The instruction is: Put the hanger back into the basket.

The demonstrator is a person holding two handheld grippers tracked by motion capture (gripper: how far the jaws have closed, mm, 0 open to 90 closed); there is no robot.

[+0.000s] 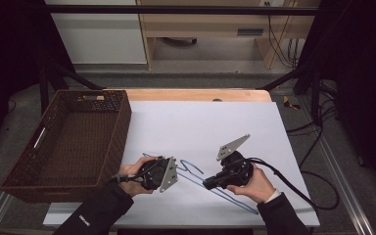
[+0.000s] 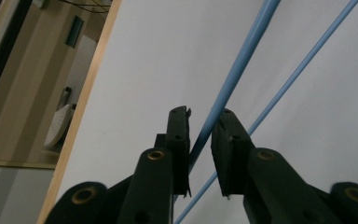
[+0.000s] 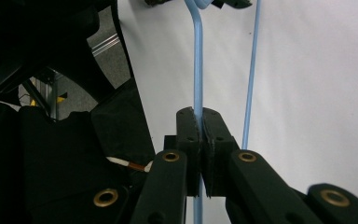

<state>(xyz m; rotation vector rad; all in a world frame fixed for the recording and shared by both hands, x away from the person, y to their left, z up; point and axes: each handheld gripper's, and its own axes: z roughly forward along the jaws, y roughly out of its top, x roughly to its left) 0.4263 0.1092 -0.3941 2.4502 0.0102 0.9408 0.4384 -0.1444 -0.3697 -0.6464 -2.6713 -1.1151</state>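
Two thin blue wire rods of a hanger [image 1: 210, 183] on smooth white board; right gripper [image 3: 200, 122] clamped on one, left gripper [image 2: 201, 133] w/ a rod between, small gap one side.

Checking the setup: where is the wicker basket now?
In the high view the wicker basket sits at the table's left edge, beside the left gripper.

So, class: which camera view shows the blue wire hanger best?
The high view: the blue wire hanger shows in full outline on the white board, between both grippers. The left gripper view gives two of its rods, one between the jaws. The right gripper view gives one rod clamped between the jaws and another beside it.
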